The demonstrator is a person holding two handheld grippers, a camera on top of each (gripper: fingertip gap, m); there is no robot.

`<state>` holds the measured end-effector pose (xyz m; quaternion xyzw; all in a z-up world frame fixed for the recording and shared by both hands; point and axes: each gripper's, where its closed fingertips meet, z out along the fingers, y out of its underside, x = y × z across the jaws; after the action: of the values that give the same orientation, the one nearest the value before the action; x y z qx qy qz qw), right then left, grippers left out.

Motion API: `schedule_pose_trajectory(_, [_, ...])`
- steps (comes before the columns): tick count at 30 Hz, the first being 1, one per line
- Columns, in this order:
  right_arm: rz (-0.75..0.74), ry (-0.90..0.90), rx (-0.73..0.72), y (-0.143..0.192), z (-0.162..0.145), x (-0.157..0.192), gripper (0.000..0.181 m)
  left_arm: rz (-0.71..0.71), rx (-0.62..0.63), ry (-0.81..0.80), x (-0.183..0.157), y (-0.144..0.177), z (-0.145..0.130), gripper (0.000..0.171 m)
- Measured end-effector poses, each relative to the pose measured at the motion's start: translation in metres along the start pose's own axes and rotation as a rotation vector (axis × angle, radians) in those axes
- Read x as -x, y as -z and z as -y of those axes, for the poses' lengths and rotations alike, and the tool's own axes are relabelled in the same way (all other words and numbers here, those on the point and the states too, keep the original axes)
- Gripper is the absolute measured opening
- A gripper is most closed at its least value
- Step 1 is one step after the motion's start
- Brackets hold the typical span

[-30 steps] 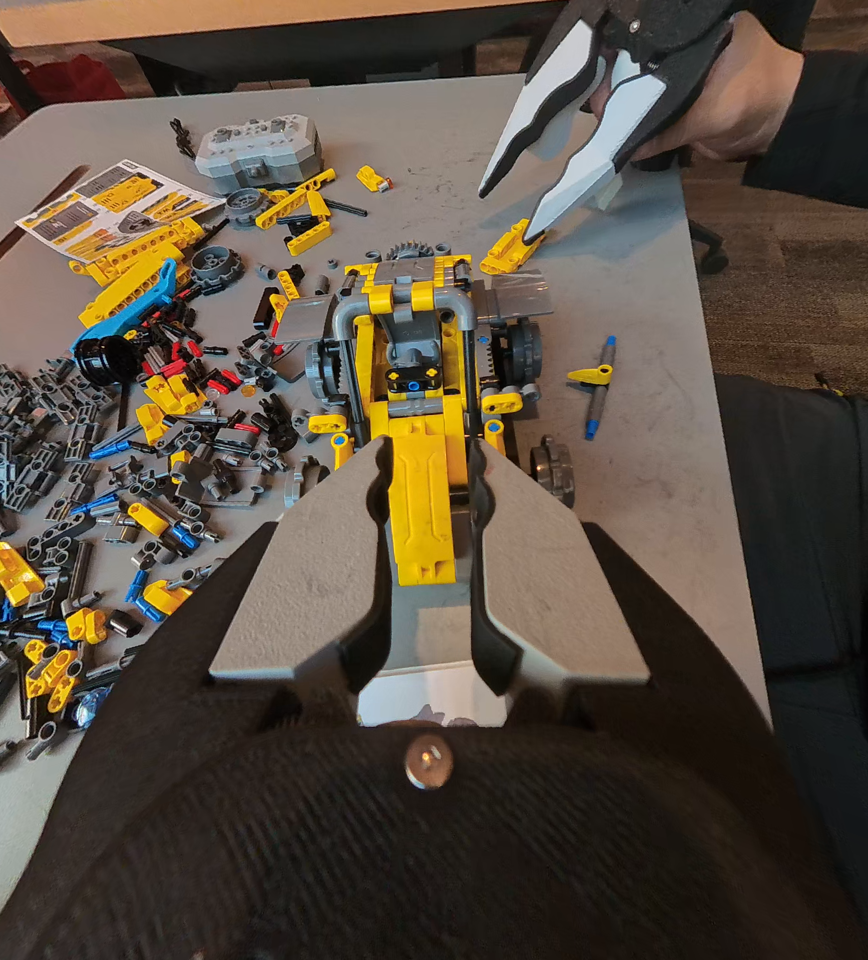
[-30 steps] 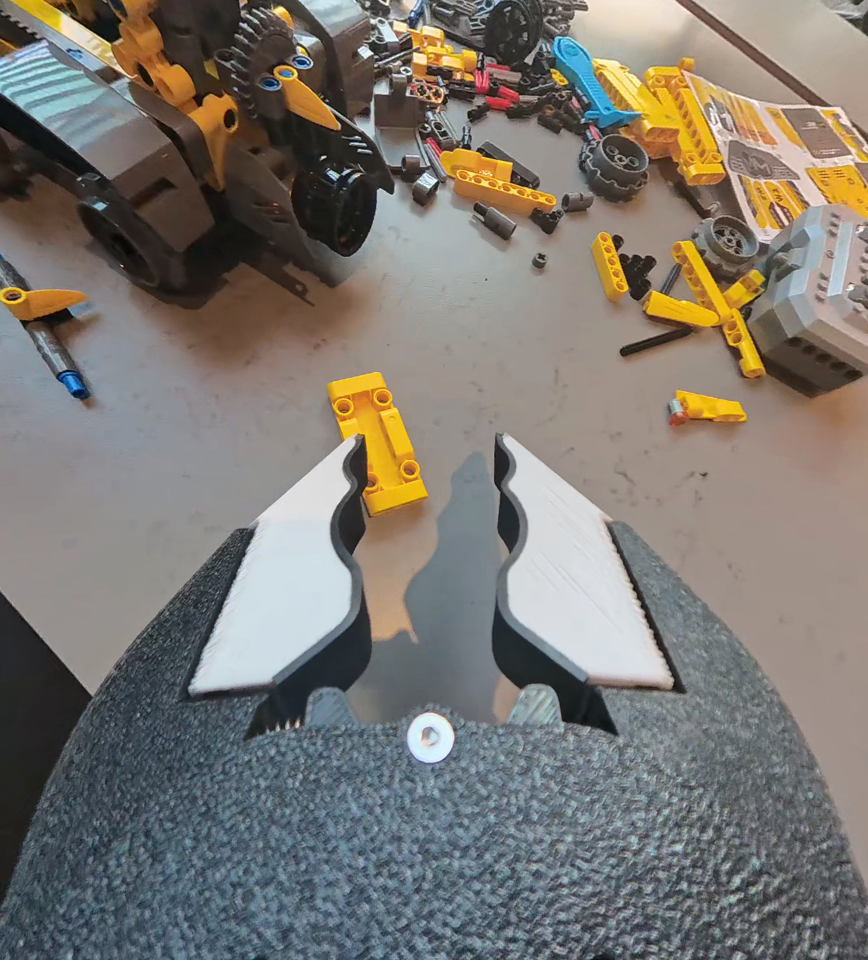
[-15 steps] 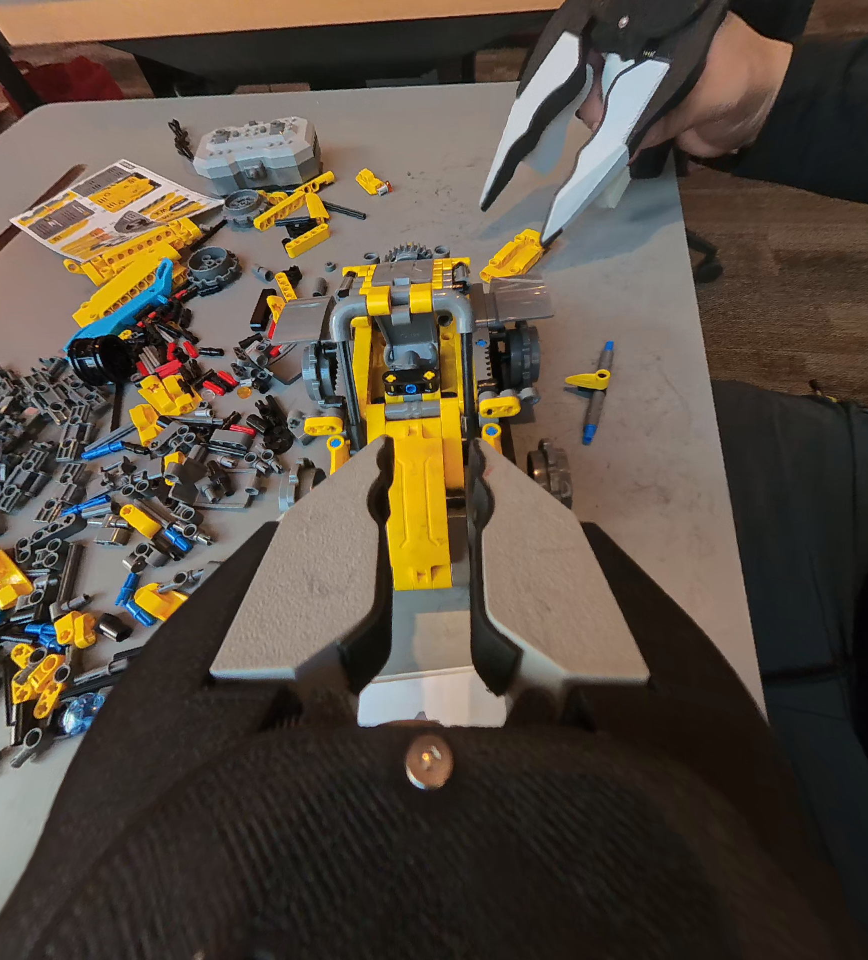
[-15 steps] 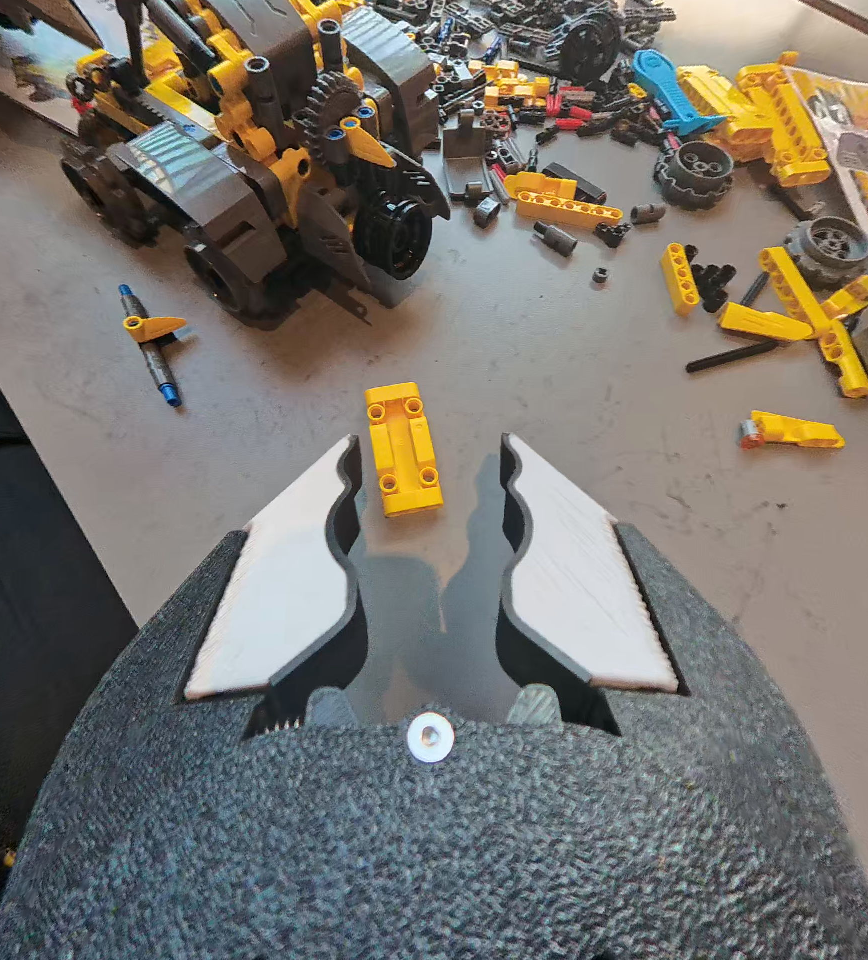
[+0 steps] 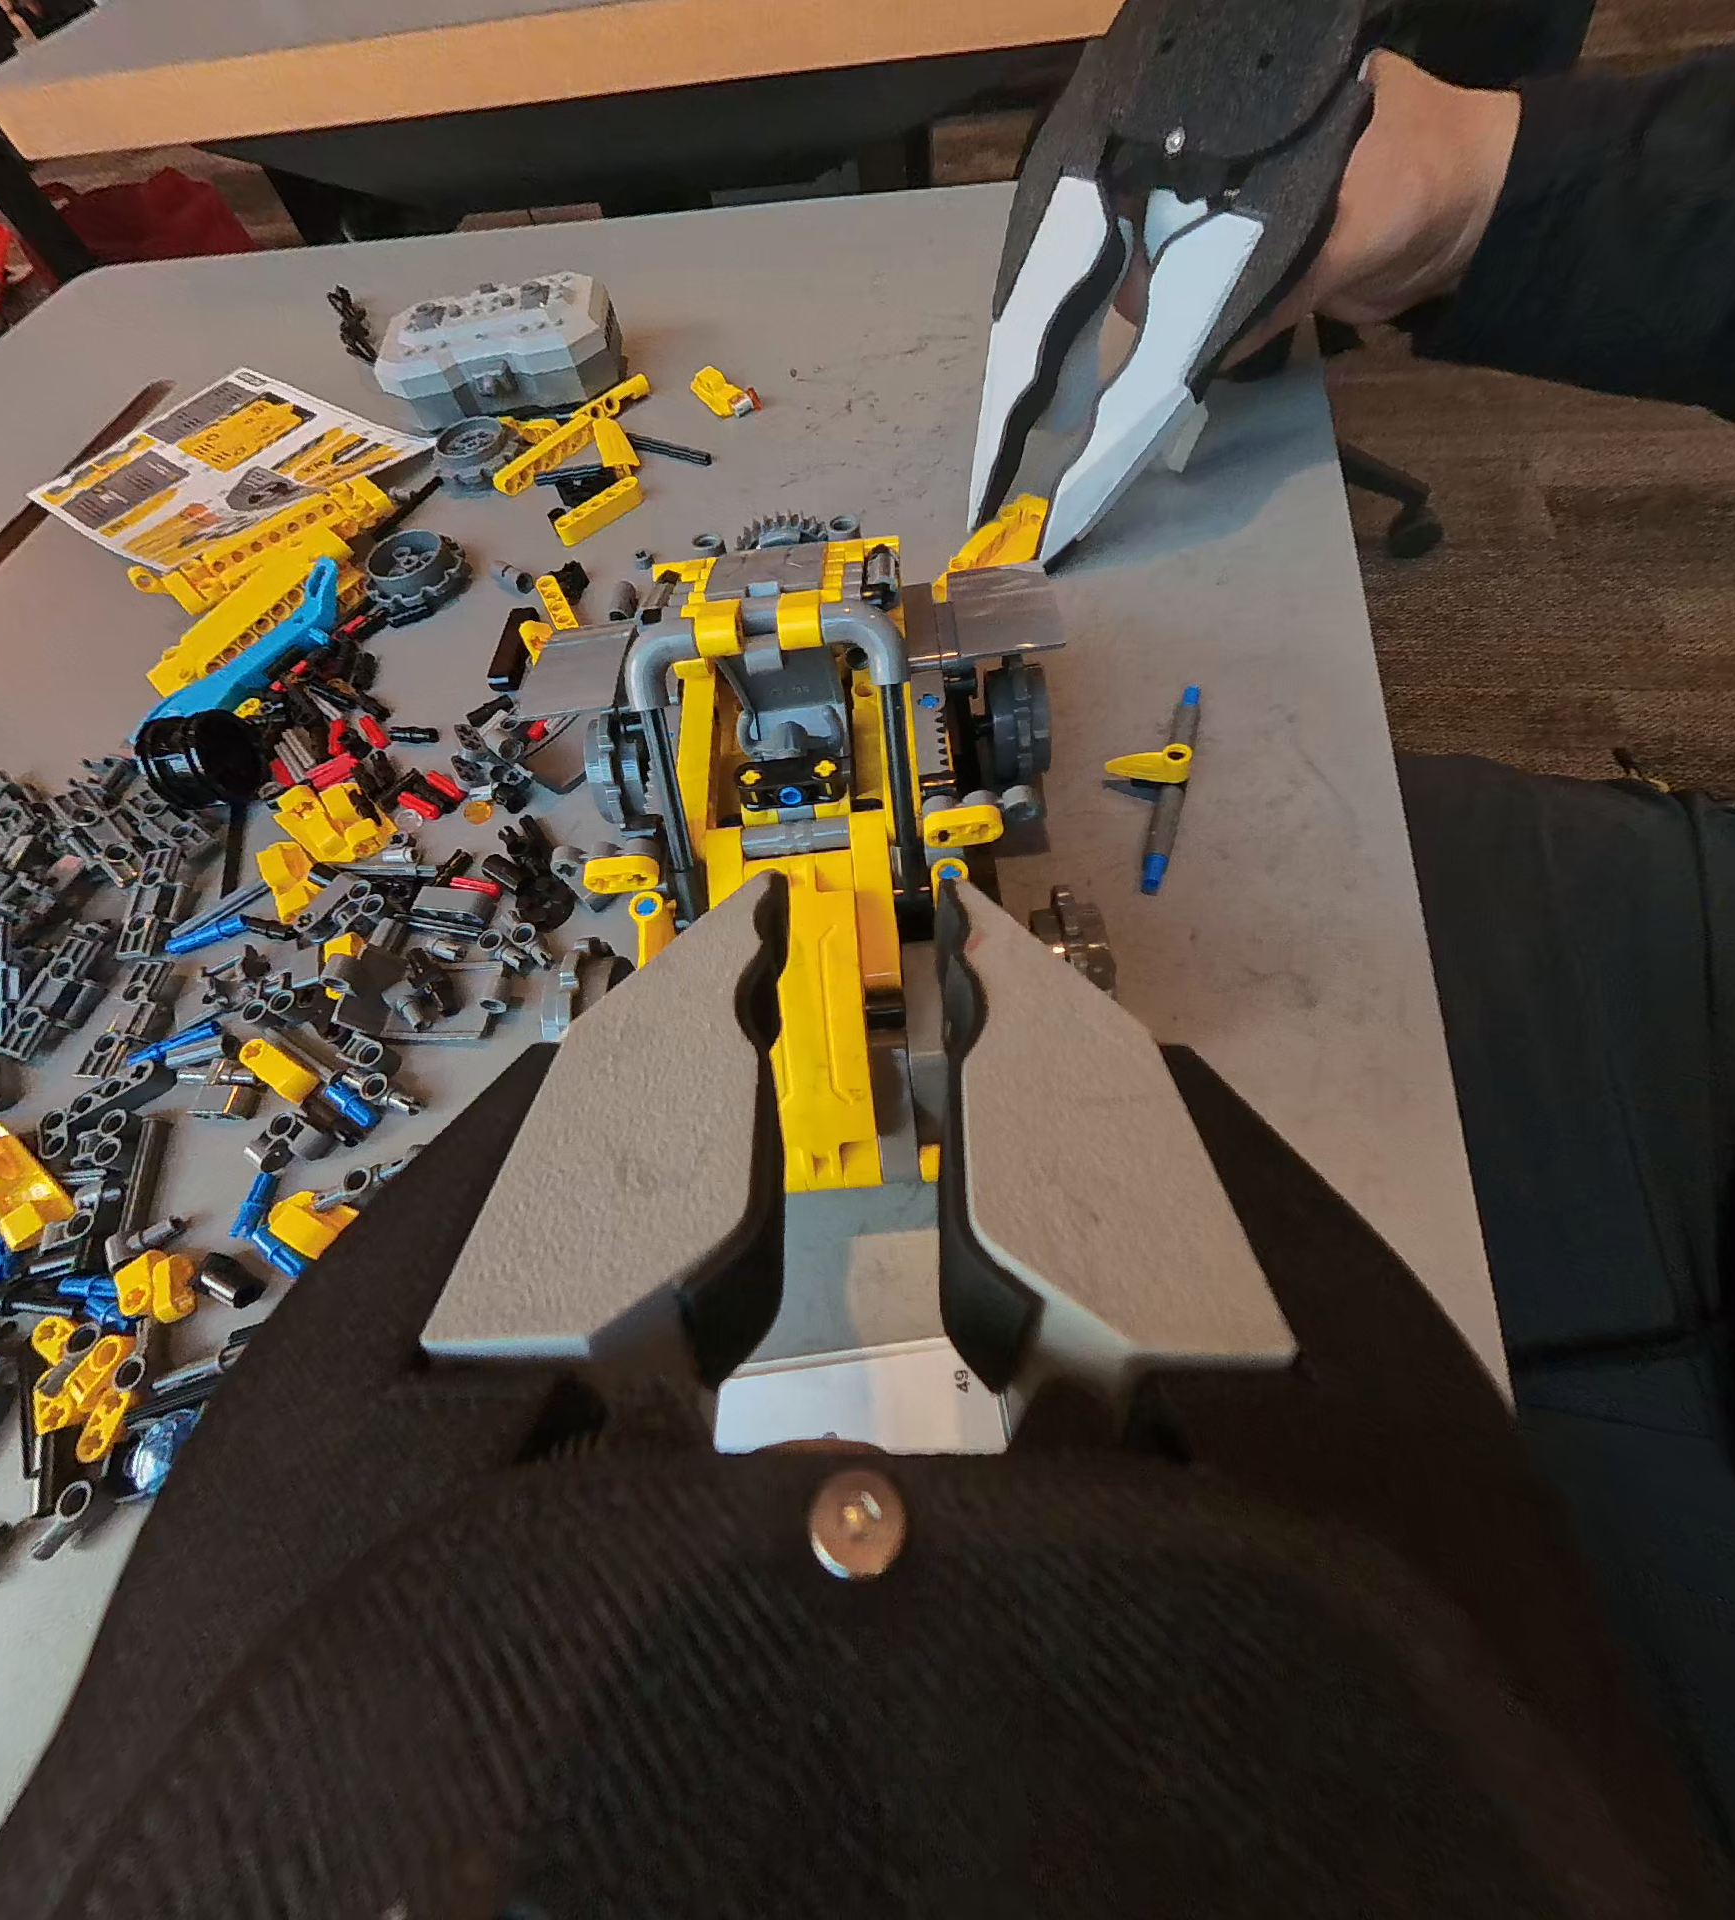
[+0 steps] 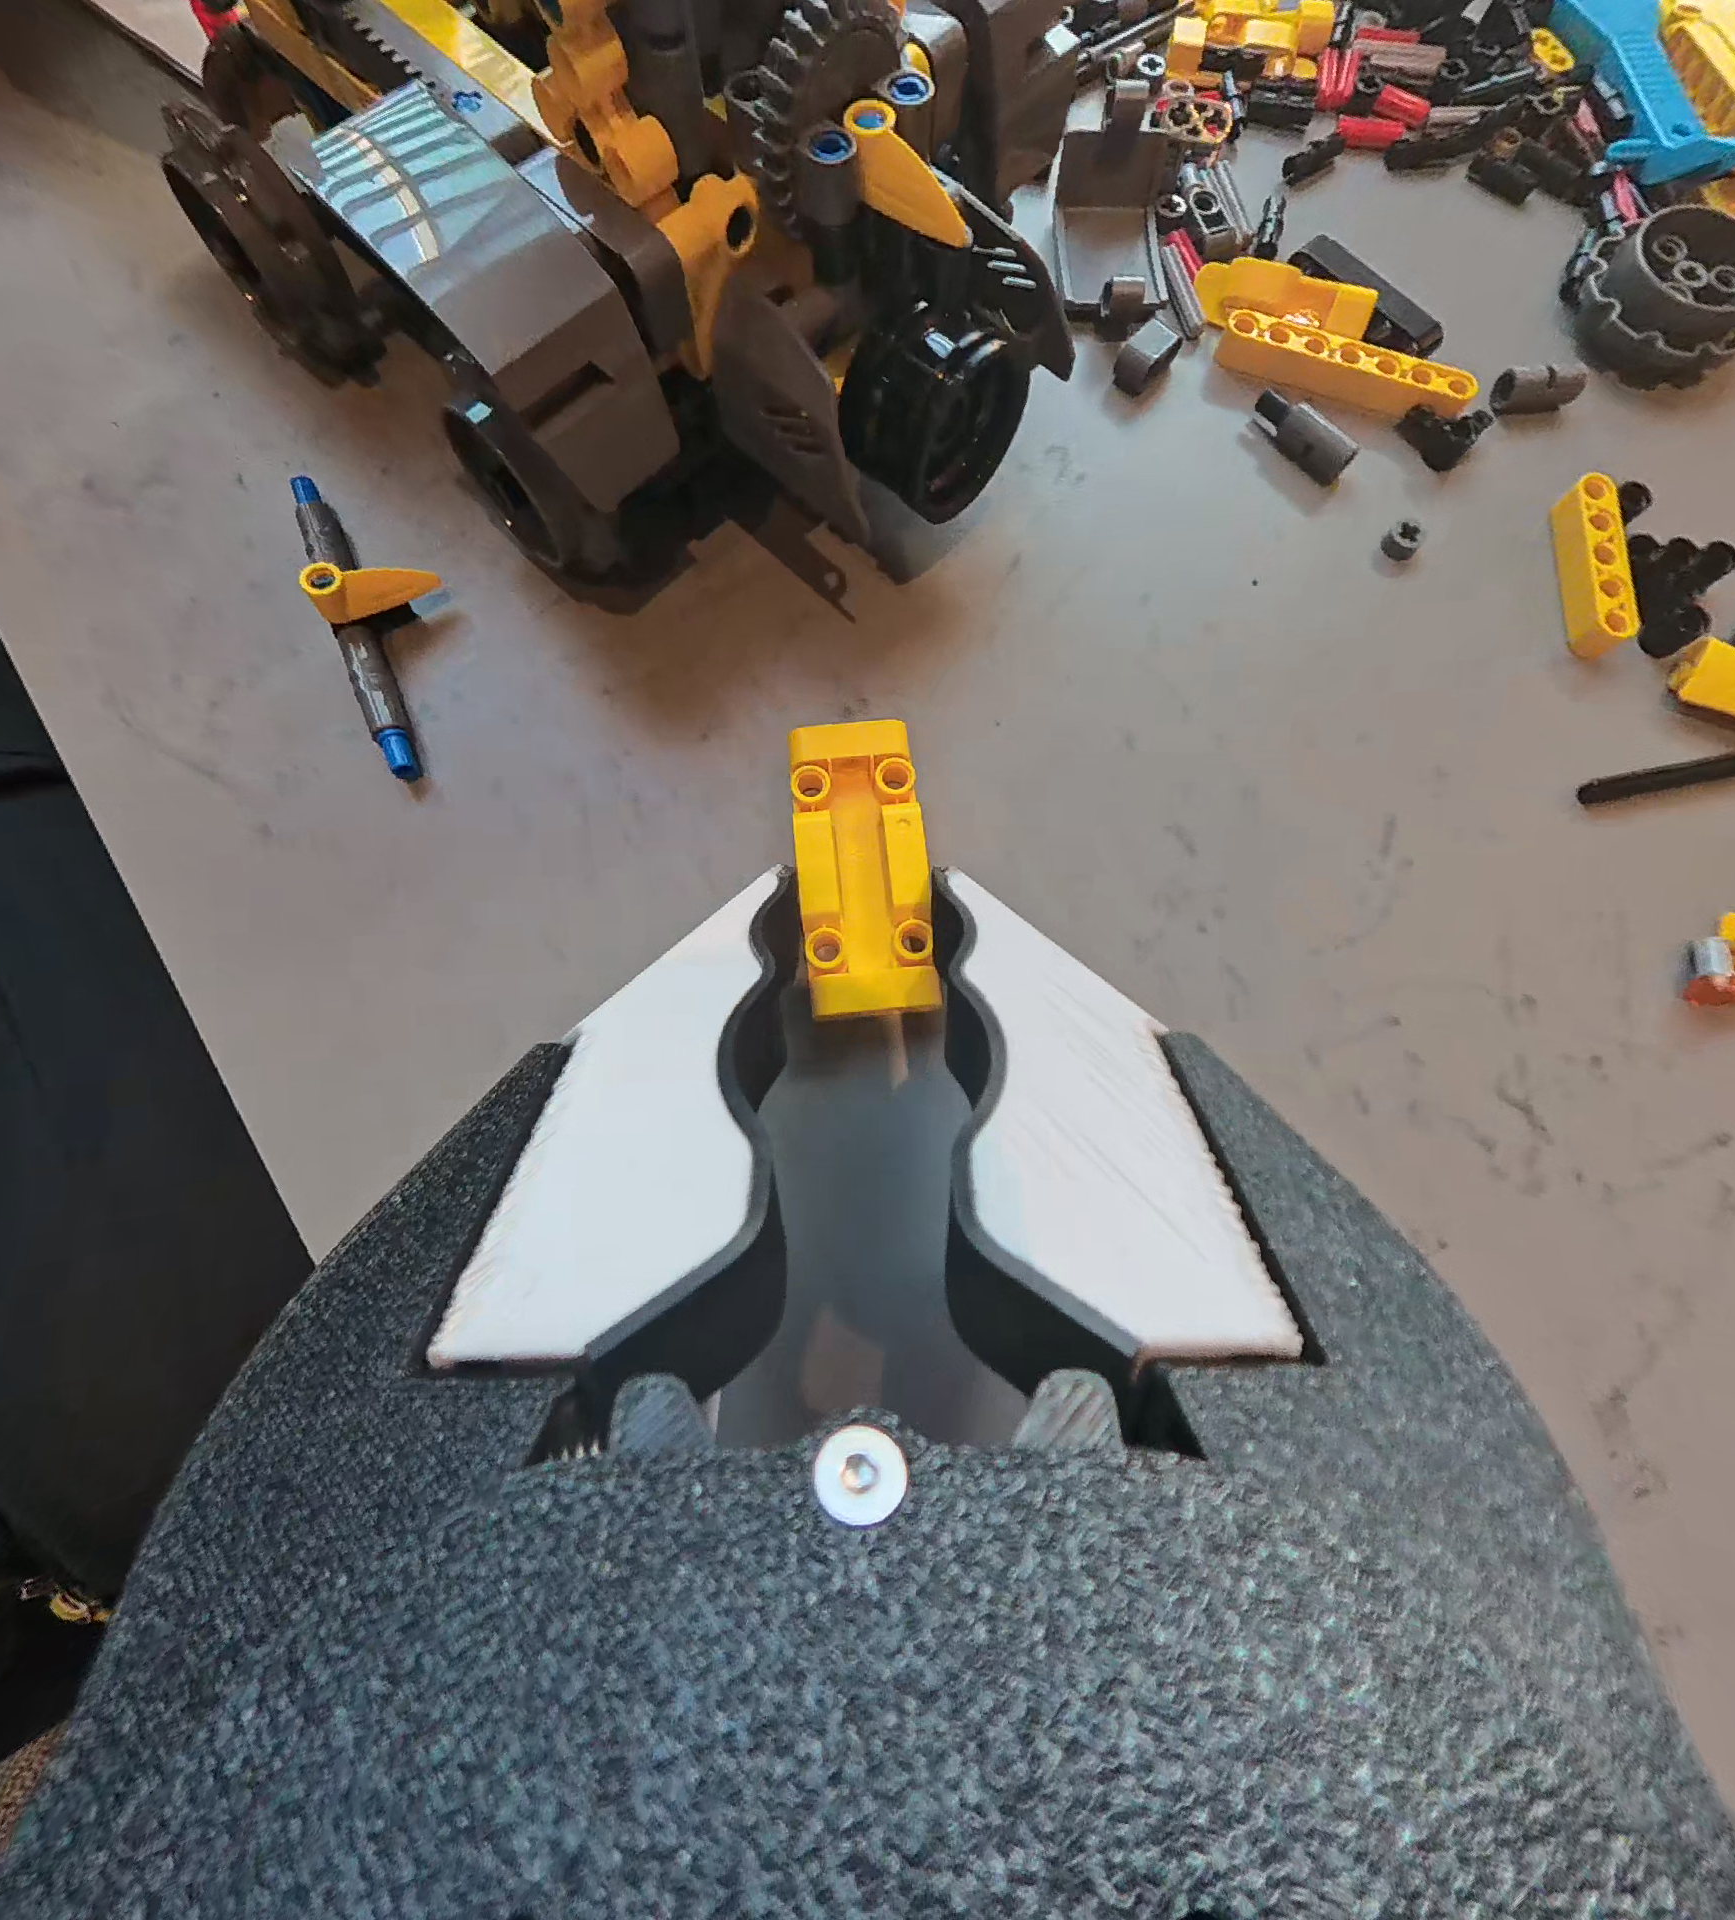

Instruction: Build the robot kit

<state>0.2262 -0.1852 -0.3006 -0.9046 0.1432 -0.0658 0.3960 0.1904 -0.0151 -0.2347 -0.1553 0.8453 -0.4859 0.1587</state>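
Observation:
A yellow and grey brick vehicle (image 5: 790,665) stands mid-table; it also shows in the right wrist view (image 6: 572,312). My left gripper (image 5: 858,888) is shut on its long yellow nose panel, one finger on each side. My right gripper (image 6: 863,878) is shut on a small yellow panel piece (image 6: 858,862) that lies on the table just behind the vehicle, with its studded holes facing up. In the left wrist view the right gripper (image 5: 1014,540) points down at that piece (image 5: 988,545), held by a hand in a dark sleeve.
Many loose grey, black, yellow and blue pieces (image 5: 219,987) cover the table's left side. A grey battery box (image 5: 499,338) and a booklet (image 5: 219,457) lie at the back left. A grey axle with a yellow tip piece (image 6: 364,623) lies near the table's right edge (image 5: 1414,935). Left tips to right tips: about 20 cm.
My right gripper has moved forward over the small yellow panel piece and its fingers have closed in on it. My left gripper keeps its hold on the vehicle.

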Motion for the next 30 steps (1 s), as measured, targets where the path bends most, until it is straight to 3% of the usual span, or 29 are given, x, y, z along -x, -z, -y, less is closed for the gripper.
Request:
schedule_pose_trajectory(10, [0.083, 0.039, -0.003, -0.017, 0.017, 0.022, 0.022, 0.008, 0.007, -0.006, 0.002, 0.0, -0.001, 0.025])
schedule_pose_trajectory(17, [0.207, -0.086, -0.208, -0.001, 0.06, 0.049, 0.022, -0.021, -0.066, -0.078, -0.009, 0.007, 0.013, 0.028])
schedule_pose_trajectory(18, [0.24, -0.09, -0.221, 0.003, 0.065, 0.056, 0.0, -0.025, -0.076, -0.117, -0.014, 0.007, 0.015, 0.03])
schedule_pose_trajectory(20, [0.28, -0.096, -0.264, 0.009, 0.079, 0.068, 0.0, -0.027, -0.1, -0.2, -0.025, 0.006, 0.018, 0.031])
schedule_pose_trajectory(22, [0.212, -0.091, -0.216, 0.001, 0.076, 0.062, 0.0, -0.021, -0.102, -0.266, -0.034, 0.002, 0.018, 0.028])
schedule_pose_trajectory(25, [0.004, -0.068, -0.028, -0.015, 0.041, 0.029, 0.0, -0.025, -0.033, -0.3, -0.04, -0.01, 0.006, 0.024])
schedule_pose_trajectory(27, [-0.009, -0.097, -0.04, -0.009, 0.04, 0.027, 0.017, -0.029, -0.039, -0.309, -0.041, -0.01, 0.005, 0.023])
schedule_pose_trajectory(30, [-0.029, -0.146, -0.098, 0.011, 0.044, 0.03, 0.023, -0.014, -0.041, -0.288, -0.035, -0.007, 0.007, 0.022])
